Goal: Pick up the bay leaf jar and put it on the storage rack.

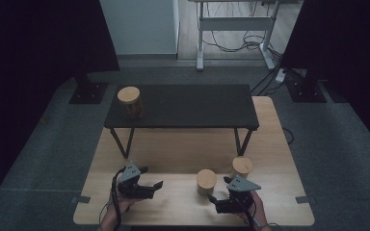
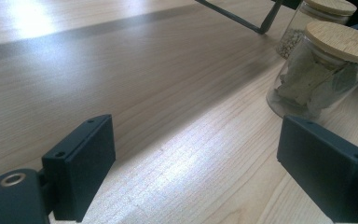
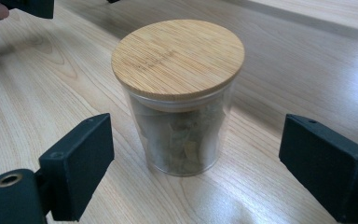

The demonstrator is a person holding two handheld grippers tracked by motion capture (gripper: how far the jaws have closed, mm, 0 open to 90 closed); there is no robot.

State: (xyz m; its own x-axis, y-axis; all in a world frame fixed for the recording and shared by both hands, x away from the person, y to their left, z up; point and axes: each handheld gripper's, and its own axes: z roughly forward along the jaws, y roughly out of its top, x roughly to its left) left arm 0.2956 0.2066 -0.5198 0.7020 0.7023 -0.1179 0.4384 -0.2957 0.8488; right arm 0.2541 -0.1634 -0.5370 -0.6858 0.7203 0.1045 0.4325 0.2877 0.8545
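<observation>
A glass jar of dried leaves with a bamboo lid (image 3: 182, 102) stands upright on the wooden table (image 1: 173, 154). My right gripper (image 3: 196, 175) faces it with the jaws wide on either side, and neither pad touches the glass. In the high view this jar (image 1: 206, 181) is just left of the right gripper (image 1: 220, 189). A second lidded jar (image 1: 241, 167) stands behind it to the right. My left gripper (image 1: 150, 176) is open over bare wood at the front left, with nothing between its jaws (image 2: 196, 158). The leaf jar (image 2: 321, 74) and the jar of seeds (image 2: 317, 18) lie off to its right.
A low black table (image 1: 183, 108) stands across the back of the wooden table, with a third lidded jar (image 1: 129, 101) at its left end. Its thin legs (image 1: 123, 142) come down onto the wood. Grey floor surrounds the table.
</observation>
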